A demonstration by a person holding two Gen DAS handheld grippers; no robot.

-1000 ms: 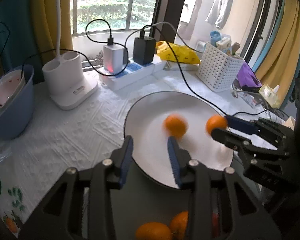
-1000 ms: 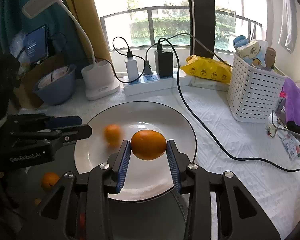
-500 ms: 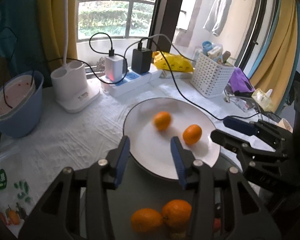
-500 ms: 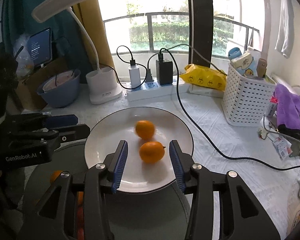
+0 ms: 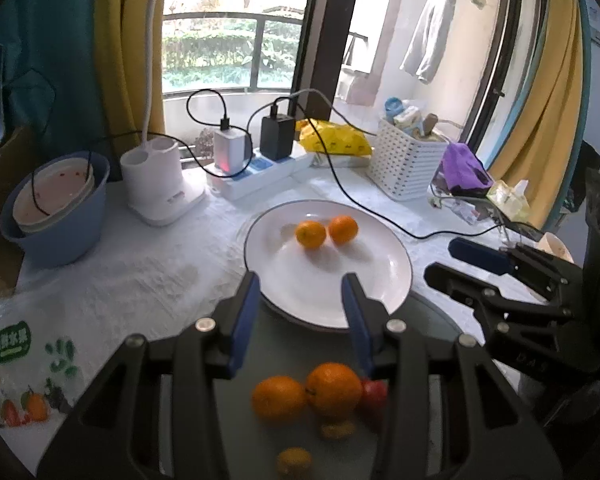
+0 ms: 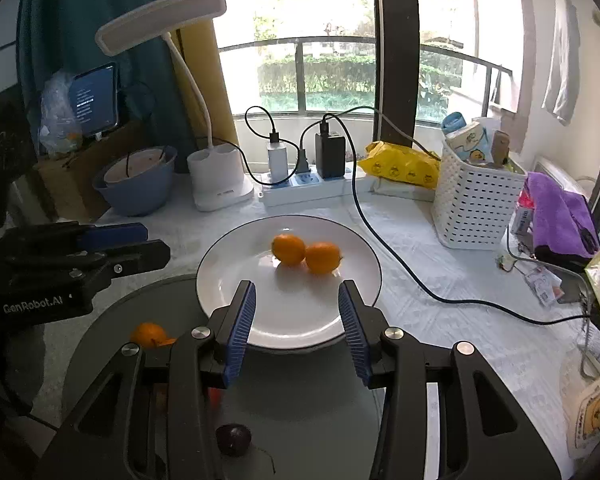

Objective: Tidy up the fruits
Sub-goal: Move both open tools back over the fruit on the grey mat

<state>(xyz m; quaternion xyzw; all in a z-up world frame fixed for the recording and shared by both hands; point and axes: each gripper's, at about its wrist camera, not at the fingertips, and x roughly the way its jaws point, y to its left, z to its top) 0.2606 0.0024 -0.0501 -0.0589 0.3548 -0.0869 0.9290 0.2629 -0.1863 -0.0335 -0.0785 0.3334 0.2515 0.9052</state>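
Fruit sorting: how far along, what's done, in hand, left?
Done: two oranges lie touching on the white plate. In hand: nothing; the left tongs and right tongs are both open and empty. Left: on the grey tray, two more oranges, a red fruit, smaller yellowish pieces and a dark round fruit.

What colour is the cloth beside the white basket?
Purple cloth, clearest in the right wrist view.

Your right gripper released its orange; it now rests on the plate, touching the first orange. Both grippers have pulled back, jaws apart.
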